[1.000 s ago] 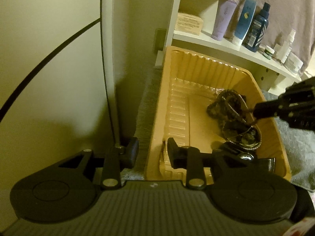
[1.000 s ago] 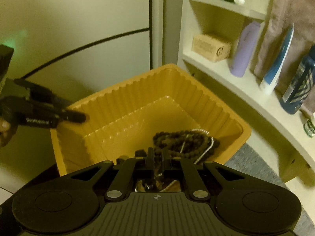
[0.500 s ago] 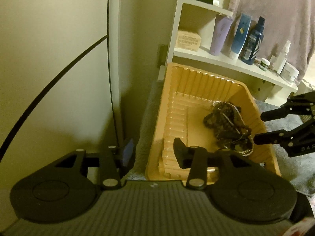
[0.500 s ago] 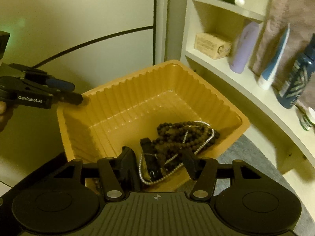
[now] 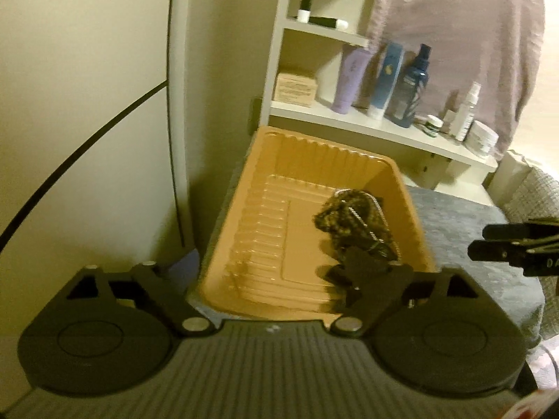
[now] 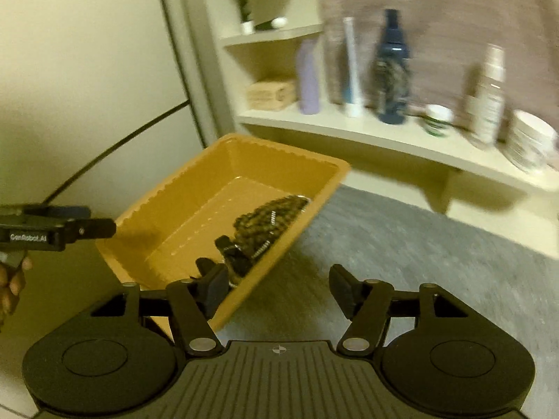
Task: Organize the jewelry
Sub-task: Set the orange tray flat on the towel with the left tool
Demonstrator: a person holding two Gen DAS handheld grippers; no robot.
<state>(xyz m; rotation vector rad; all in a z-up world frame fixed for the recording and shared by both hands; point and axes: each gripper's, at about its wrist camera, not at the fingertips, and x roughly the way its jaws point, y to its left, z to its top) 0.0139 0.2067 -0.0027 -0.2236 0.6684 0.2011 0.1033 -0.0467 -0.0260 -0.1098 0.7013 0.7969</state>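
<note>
An orange ribbed plastic tray (image 5: 307, 146) (image 6: 223, 155) sits on a grey cloth. In its right half lies a heap of jewelry (image 5: 353, 223) (image 6: 269, 220): dark bead strands tangled with a silver chain. My left gripper (image 5: 276, 272) hovers before the tray's near end, its jaws opening wide with nothing pressed between them. It also shows at the left of the right wrist view as the left gripper (image 6: 70, 225), held by a hand (image 6: 10, 279). My right gripper (image 6: 279, 288) is back at the tray's near corner, over the cloth, its jaws opening and empty. The left wrist view has the right gripper (image 5: 496, 244) at its right edge.
A white shelf (image 5: 384, 129) behind the tray carries a cardboard box (image 5: 295, 89), tubes, a dark blue bottle (image 6: 391, 70), a spray bottle and jars. A mauve towel (image 5: 454, 17) hangs above. Grey cloth (image 6: 419, 244) spreads to the right. A pale wall with a black cable (image 5: 87, 146) is on the left.
The right gripper let go of the jewelry, opened and drew back to the right of the tray. The left gripper opened wide and pulled back and up. The jewelry stays in the tray.
</note>
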